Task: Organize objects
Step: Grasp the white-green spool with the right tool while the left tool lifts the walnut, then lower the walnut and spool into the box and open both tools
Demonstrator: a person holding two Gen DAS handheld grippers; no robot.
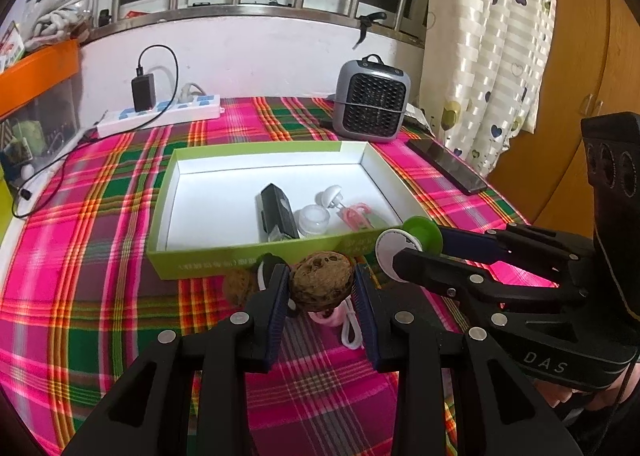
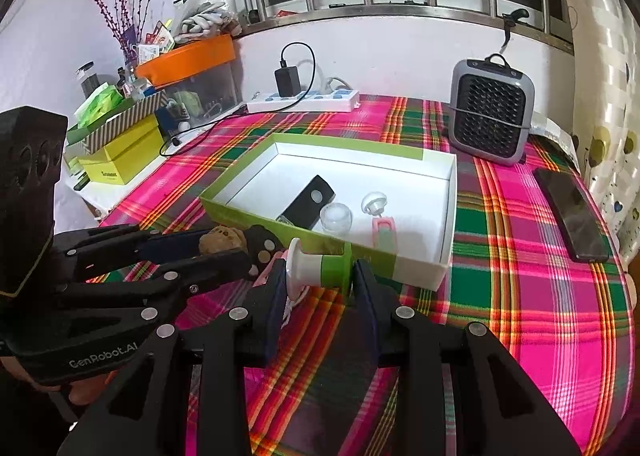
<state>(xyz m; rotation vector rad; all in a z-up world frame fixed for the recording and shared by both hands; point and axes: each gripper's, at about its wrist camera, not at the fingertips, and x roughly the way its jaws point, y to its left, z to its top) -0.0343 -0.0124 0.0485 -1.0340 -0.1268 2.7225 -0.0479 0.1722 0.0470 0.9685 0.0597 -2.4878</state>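
Observation:
My left gripper is shut on a brown wrinkled walnut, held just in front of the green box. To its right, my right gripper is shut on a green and white spool, gripped end to end; the spool also shows in the left wrist view. The box has a white inside holding a black device, a clear small jar, a white round cap and a pink clip. A second walnut, a black item and a white cable lie on the cloth under the left gripper.
A grey fan heater stands at the back right, a black phone lies along the right table edge. A white power strip with a charger sits by the wall. Boxes and an orange bin crowd the left side.

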